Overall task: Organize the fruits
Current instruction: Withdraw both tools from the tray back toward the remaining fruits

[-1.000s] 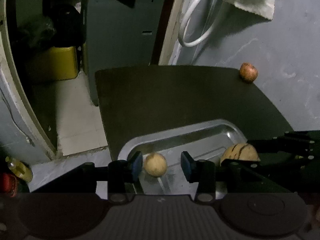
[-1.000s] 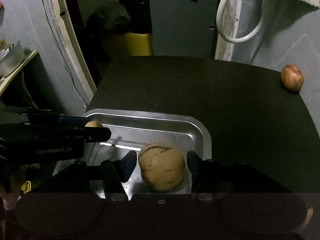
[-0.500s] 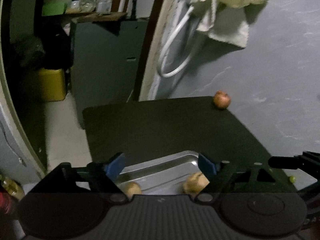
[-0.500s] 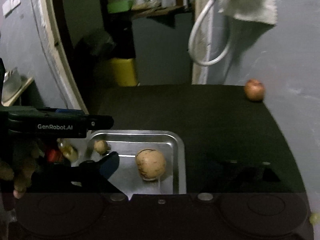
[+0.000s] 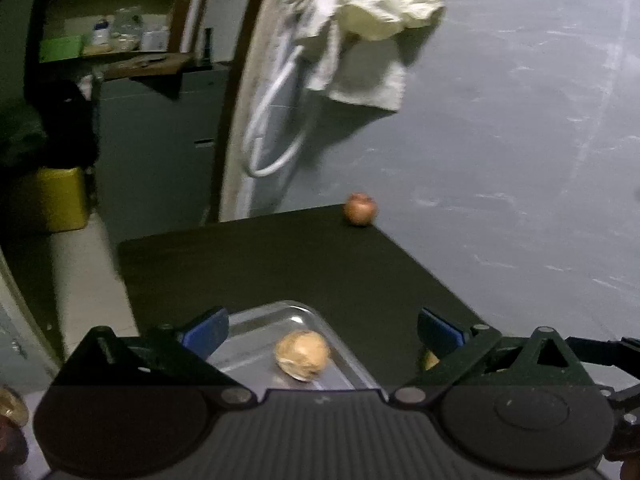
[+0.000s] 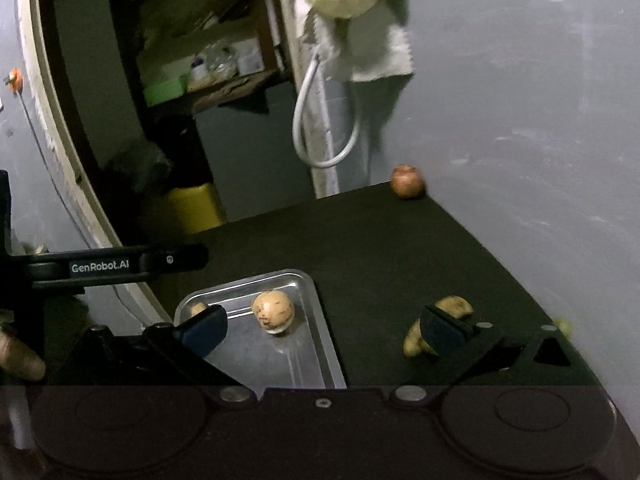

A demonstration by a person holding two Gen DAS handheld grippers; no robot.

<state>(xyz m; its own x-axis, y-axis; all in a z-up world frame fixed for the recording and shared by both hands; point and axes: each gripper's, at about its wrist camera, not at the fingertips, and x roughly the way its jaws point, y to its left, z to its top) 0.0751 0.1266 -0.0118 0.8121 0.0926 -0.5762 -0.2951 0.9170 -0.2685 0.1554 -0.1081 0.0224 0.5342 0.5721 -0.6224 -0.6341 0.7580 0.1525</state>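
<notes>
A steel tray (image 6: 320, 322) lies at the near left of the dark table (image 6: 400, 248). In it rest a large tan striped fruit (image 6: 273, 312) and a small tan fruit (image 6: 198, 309), half hidden by a blue pad. My right gripper (image 6: 320, 326) hangs above and behind the tray, its jaws opening with nothing between them. My left gripper (image 5: 322, 332) is likewise raised over the tray (image 5: 340, 350) and the striped fruit (image 5: 302, 354), jaws opening and empty. A red round fruit (image 6: 406, 181) sits at the table's far corner by the wall. A yellowish elongated fruit (image 6: 454, 305) lies right of the tray.
One finger (image 6: 120, 266) of the left gripper crosses the right wrist view at the left, with a person's hand (image 6: 20, 360) below it. A grey wall (image 5: 520, 160) borders the table on the right. A white cloth (image 5: 372, 12) and a hose loop (image 5: 272, 136) hang at the door frame.
Both grippers opened and let go of their fruit, which now lie in the tray. Both have risen and pulled back, so the tray looks smaller and lower in each view.
</notes>
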